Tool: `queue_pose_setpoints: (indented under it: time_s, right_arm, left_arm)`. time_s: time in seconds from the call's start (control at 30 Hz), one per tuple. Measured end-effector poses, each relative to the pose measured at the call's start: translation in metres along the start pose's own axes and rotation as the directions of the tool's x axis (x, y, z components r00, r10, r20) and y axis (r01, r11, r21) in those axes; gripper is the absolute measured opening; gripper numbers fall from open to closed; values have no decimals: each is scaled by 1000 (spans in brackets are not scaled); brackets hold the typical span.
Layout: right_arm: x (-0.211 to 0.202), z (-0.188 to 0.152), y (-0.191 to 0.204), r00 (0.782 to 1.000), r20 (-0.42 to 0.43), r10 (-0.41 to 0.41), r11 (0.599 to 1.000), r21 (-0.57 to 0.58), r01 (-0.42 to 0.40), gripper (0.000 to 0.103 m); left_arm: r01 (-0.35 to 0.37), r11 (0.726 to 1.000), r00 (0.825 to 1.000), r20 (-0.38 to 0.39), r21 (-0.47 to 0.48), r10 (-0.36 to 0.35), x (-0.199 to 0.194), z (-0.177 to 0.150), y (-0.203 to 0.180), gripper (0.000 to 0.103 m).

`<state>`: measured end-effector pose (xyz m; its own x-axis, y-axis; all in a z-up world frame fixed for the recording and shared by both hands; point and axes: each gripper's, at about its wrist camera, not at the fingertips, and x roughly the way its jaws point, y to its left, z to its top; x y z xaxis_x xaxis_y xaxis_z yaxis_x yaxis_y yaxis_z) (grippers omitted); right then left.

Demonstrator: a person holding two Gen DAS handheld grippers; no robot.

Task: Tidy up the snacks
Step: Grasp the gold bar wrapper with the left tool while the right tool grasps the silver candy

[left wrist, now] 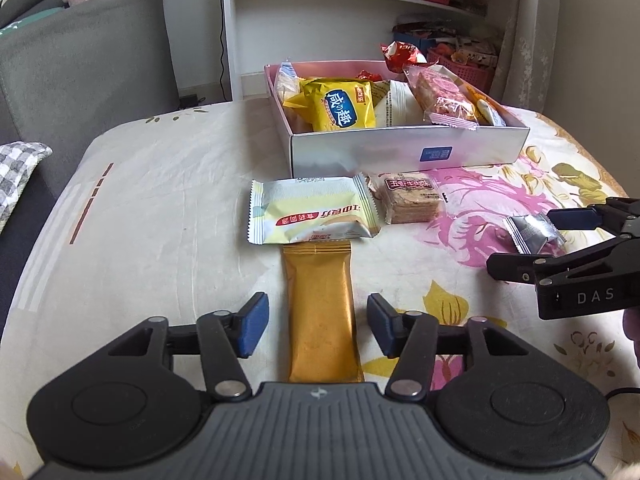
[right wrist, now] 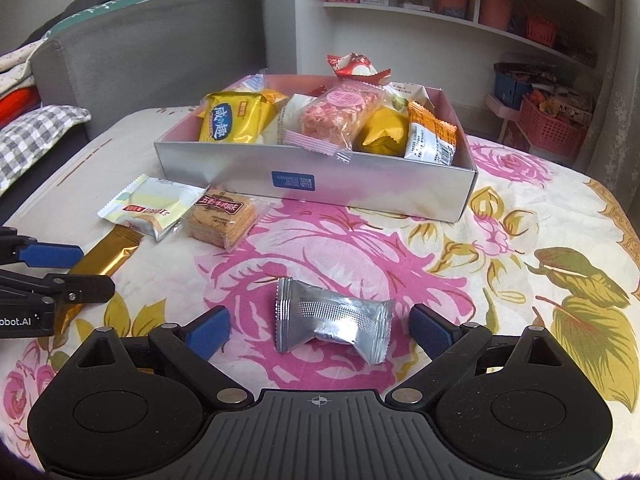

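Note:
A gold snack bar (left wrist: 320,304) lies lengthwise between the blue pads of my left gripper (left wrist: 318,322); a gap shows on each side, so it is open. A crumpled silver packet (right wrist: 332,320) rests on the flowered cloth between the wide-apart pads of my right gripper (right wrist: 320,328), also open and not touching it. The silver box (left wrist: 400,152) with a pink inside stands behind, holding several snacks, among them a yellow packet (left wrist: 340,108). In front of the box lie a pale yellow packet (left wrist: 312,208) and a brown cracker packet (left wrist: 408,200).
A grey sofa (left wrist: 80,64) with a checked cushion stands left of the table. A white shelf unit (left wrist: 320,8) and pink baskets (right wrist: 552,124) stand behind it. The table edge curves away on the left and the far right.

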<state>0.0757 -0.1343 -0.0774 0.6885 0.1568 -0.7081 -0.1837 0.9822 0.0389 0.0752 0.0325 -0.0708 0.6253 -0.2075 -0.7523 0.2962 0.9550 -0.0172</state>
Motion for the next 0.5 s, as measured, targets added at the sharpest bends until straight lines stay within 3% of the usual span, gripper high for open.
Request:
queue_pose_setpoints:
  time_s: [0.27,0.4,0.5]
  right_arm:
    - [-2,0,-2,1000,11,9,1000,5,-9,92]
    - [-4,2,-1,1000,16,20,1000,3,-20,82]
    - [-5,3,0,999,20,32,999,-2,-32,69]
  left_arm:
    - [5,1000,1000,7,8,-5,0,-1,1,53]
    - [18,1000,1000,3,18,-18,-2,0,0,39]
    - [28,999,1000,-2,24,-28,-3,1,-2,31]
